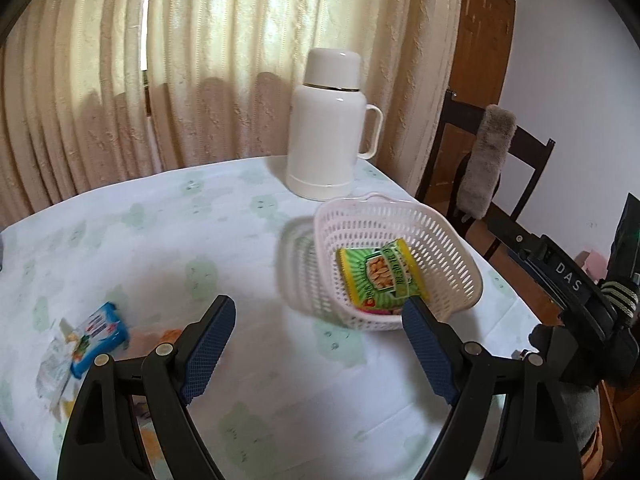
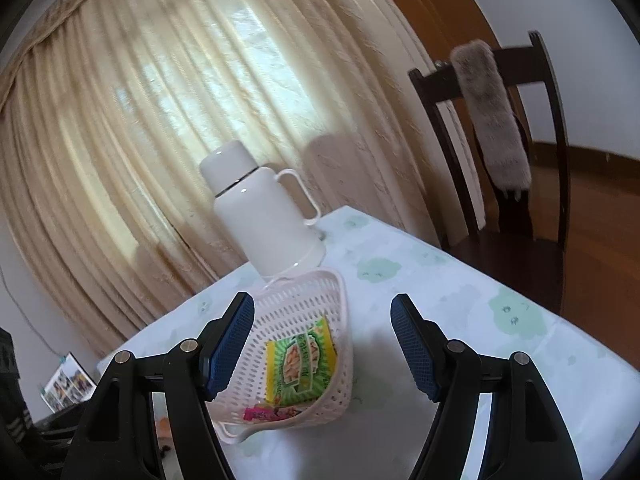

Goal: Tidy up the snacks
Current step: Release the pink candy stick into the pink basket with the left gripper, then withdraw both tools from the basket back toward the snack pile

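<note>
A white perforated basket (image 1: 448, 240) (image 2: 296, 300) stands on the table near its right edge. Inside lies a green and yellow snack packet (image 1: 380, 276) (image 2: 304, 360), with a pink packet (image 2: 272, 414) under it. A blue snack packet (image 1: 102, 336) lies on the cloth at the left, beside a clear wrapper (image 1: 54, 364) and an orange packet (image 1: 170, 336) partly hidden by a finger. My left gripper (image 1: 318, 316) hovers open over the cloth between those snacks and the basket, holding nothing. My right gripper (image 2: 322, 316) is open above the basket, empty.
A tall white thermos (image 1: 328, 124) (image 2: 264, 208) stands behind the basket near the far table edge. A dark wooden chair (image 1: 500, 168) (image 2: 500, 152) with a grey fur cover sits past the right edge. Beige curtains hang behind the table (image 1: 200, 240).
</note>
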Tool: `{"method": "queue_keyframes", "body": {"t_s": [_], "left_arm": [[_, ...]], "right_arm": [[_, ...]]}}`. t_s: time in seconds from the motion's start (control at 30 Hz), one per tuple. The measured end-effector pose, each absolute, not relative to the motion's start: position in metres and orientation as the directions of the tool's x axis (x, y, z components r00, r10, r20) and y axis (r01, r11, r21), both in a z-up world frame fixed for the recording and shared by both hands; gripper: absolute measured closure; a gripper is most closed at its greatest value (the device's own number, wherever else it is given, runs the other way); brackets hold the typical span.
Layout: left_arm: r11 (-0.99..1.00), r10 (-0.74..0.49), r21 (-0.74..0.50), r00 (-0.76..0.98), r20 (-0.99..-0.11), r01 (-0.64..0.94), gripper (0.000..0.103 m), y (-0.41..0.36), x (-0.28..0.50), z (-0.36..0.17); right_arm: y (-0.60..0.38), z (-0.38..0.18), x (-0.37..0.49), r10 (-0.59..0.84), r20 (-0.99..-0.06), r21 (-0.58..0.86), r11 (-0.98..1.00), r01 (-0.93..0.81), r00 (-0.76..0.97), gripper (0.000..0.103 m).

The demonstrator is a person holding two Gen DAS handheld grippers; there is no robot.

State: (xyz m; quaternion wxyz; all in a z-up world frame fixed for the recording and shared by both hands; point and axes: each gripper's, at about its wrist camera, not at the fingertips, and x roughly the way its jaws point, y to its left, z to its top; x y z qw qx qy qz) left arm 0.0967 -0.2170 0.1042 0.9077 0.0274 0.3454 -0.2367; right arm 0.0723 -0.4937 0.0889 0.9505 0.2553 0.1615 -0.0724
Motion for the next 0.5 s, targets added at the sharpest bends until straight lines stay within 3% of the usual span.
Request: {"method": "queue_keyframes", "body": {"t_s": [0.5], "left_arm": [[0.956,-0.279,-0.115,0.718,-0.638,0.269,0.020,-0.121,0.066,0.097]], "right_arm": [[-0.475,0.086,0.076,-0.099,-0.355,0.364,0.901,0.235,0.929,0.031]]}}
